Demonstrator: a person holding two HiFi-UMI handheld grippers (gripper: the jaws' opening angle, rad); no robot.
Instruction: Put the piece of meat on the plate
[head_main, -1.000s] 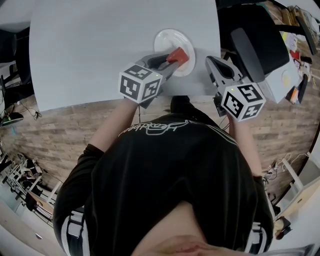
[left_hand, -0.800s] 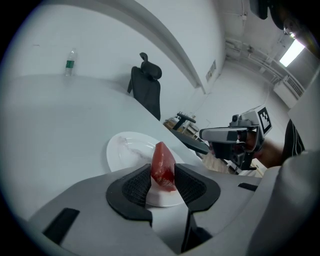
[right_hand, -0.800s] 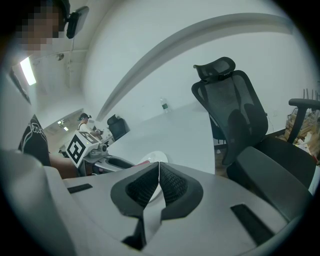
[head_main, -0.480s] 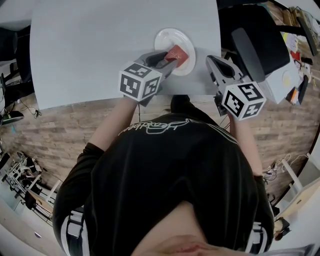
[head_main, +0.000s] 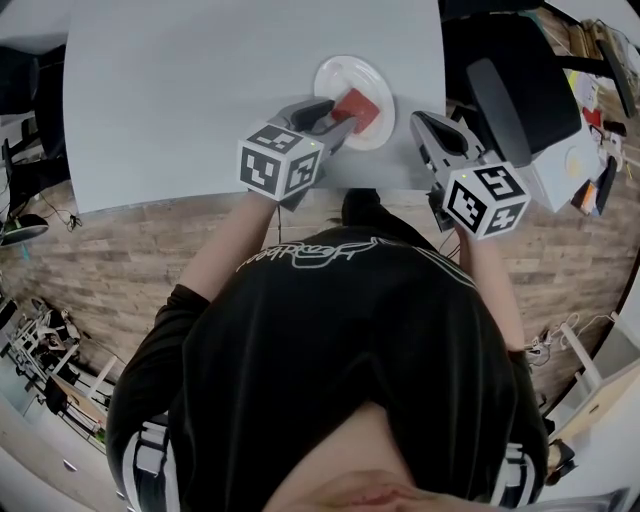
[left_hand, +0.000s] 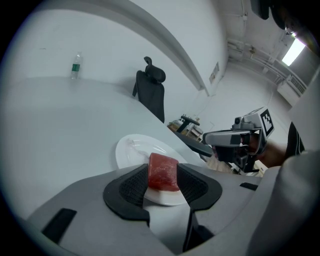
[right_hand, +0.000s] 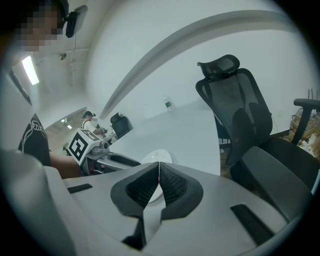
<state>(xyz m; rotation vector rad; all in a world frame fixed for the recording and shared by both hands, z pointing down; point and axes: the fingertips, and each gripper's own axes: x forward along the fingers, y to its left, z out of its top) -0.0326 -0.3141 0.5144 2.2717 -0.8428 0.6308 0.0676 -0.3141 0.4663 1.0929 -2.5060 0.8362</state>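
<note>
The piece of meat (left_hand: 163, 172) stands on the white plate (left_hand: 129, 150), on the part of the plate nearest to me. It is between the jaws of the left hand-held gripper (head_main: 338, 118). These jaws have just been opening and now stand wide, so I judge that the pads no longer press on the meat, although both pads remain very close to its sides.

The step in hand, as I judge it, is the release. To do it well I would first confirm that the meat does not stick to a pad, because the left one looks almost in contact. Then I would draw the hand-held gripper back along its own line and a little upward, so that no jaw pushes the meat over or drags the plate across the grey surface (head_main: 200, 90).

The right hand-held gripper (right_hand: 159, 182) has its jaws together with nothing between them. It hangs beside the plate, apart from it, and I would leave it there.
</note>
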